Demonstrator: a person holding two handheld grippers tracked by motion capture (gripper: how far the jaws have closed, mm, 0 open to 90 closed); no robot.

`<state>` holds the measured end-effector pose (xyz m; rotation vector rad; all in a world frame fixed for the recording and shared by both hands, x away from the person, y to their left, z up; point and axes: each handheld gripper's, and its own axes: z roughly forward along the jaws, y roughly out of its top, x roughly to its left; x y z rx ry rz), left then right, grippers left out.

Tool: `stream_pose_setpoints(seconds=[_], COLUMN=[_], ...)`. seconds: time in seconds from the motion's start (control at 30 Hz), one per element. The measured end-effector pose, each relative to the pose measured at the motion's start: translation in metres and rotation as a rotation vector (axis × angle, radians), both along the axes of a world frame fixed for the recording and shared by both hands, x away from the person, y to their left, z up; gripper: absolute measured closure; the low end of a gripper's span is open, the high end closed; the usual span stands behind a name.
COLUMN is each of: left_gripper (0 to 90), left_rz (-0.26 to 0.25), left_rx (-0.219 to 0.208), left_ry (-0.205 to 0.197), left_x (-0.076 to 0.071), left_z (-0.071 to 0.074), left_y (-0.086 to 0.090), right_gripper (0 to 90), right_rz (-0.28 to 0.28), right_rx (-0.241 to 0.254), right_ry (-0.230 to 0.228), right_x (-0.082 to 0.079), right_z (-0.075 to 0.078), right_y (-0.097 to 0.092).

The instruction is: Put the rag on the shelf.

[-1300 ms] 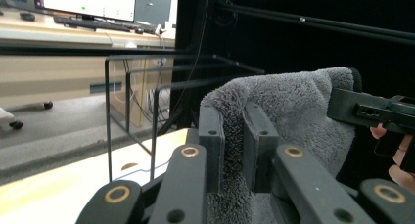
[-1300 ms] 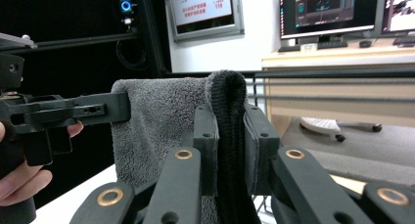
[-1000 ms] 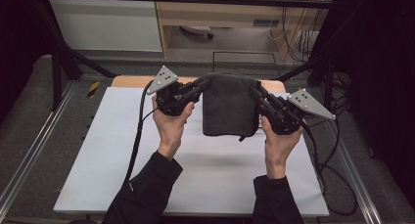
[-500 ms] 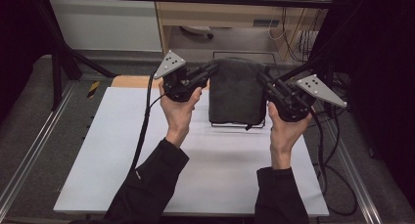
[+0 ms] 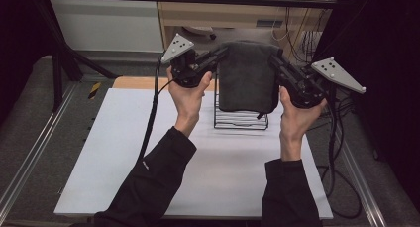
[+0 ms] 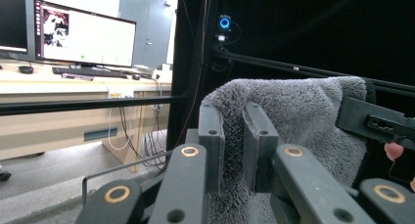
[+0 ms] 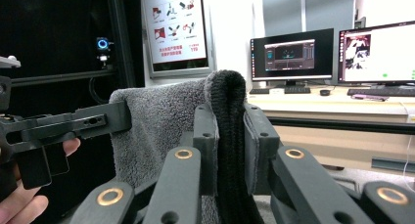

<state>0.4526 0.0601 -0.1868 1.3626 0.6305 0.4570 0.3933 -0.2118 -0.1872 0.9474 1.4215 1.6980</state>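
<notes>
A dark grey fluffy towel [image 5: 246,76] hangs folded in the air between the two grippers, above a black wire rack [image 5: 240,119]. My left gripper [image 5: 224,52] is shut on the towel's upper left corner; in the left gripper view the jaws pinch the towel's [image 6: 293,121] edge at my left gripper [image 6: 234,136]. My right gripper [image 5: 272,58] is shut on the upper right corner; the right gripper view shows the towel's [image 7: 161,121] folded edge squeezed between the jaws of my right gripper [image 7: 229,136]. The towel's lower edge hides the rack's top.
The white table top [image 5: 124,152] lies below, with a wooden strip [image 5: 138,82] at its far edge. Cables [image 5: 341,152] trail off the right side. A metal rail [image 5: 29,157] runs along the left. Desks with monitors [image 7: 293,53] stand beyond.
Both hands have lifted the towel up and away from the table. The wire rack under it has come into sight.
</notes>
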Motion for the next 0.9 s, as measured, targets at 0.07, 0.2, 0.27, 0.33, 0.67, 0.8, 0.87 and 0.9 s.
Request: stream_pose_setpoints(seconds=[0.07,0.2,0.27,0.33,0.67,0.8,0.87,0.9], left_gripper=[80.1,80.1,80.1,80.1,80.1,80.1,80.1,80.1], left_rz=[0.004,0.006,0.009,0.01,0.009,0.009,0.014,0.014], left_rx=[0.002,-0.005,-0.001,-0.009,-0.037,-0.037,-0.032,-0.028], left_ry=[-0.003,-0.013,-0.019,-0.018,-0.026,-0.034,-0.045,-0.047], left_x=[0.003,0.007,0.009,0.011,0.019,0.023,0.025,0.026], left_z=[0.005,0.013,0.017,0.02,0.037,0.044,0.048,0.05], left_y=[-0.002,-0.005,-0.005,-0.005,-0.004,-0.004,-0.005,-0.005], right_gripper=[79.1,79.1,79.2,79.2,79.3,79.3,79.3,79.3], right_rz=[-0.002,-0.01,-0.01,-0.012,-0.01,-0.011,-0.01,-0.008], right_rx=[-0.001,0.009,0.016,0.018,0.021,0.019,0.022,0.021], right_ry=[-0.005,-0.017,-0.02,-0.024,-0.047,-0.055,-0.061,-0.062], right_x=[0.002,0.009,0.012,0.014,0.026,0.031,0.034,0.035], right_z=[0.004,0.011,0.014,0.018,0.035,0.042,0.046,0.047], right_y=[0.0,-0.003,-0.004,-0.004,-0.004,-0.004,-0.005,-0.005])
